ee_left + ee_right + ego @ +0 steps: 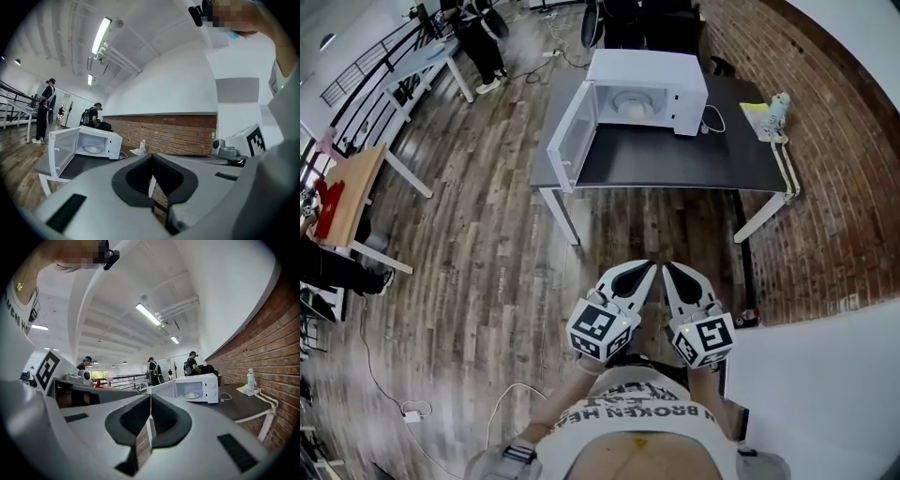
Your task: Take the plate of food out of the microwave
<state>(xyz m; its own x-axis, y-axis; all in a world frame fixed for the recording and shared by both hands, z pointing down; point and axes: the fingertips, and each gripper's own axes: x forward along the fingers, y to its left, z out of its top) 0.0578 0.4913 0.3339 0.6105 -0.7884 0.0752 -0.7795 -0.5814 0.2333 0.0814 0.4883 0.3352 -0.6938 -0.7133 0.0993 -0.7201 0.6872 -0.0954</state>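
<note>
White plate of food [630,107] sits inside the white box-shaped microwave oven [661,75], whose door [566,141] already hangs wide open on the dark rectangular table [675,161]. In the head view it lies well ahead of both grippers, across a stretch of wood-plank floor [487,234]. So the opening step looks done, while the approach, the grasp and the lifting-out all remain. The left gripper [647,270] and the right gripper [671,270] are held side by side just in front of the person's torso. Their tips are near each other and aimed toward the table, with the marker cubes nearest the body, and each has its jaws pressed together with nothing between them. In the left gripper view, the left gripper [152,161] points about level, its dark-lined jaws meeting along a thin seam and holding nothing. The microwave [101,138] stands far ahead and off to its left, the plate [93,149] pale on the oven floor behind the swung-out door [63,150]. In the right gripper view, the right gripper [150,401] is likewise closed and empty, pointing close to level. The microwave [206,380] shows far ahead and a little to its right, with the plate [192,395] visible in the cavity, untouched.
</note>
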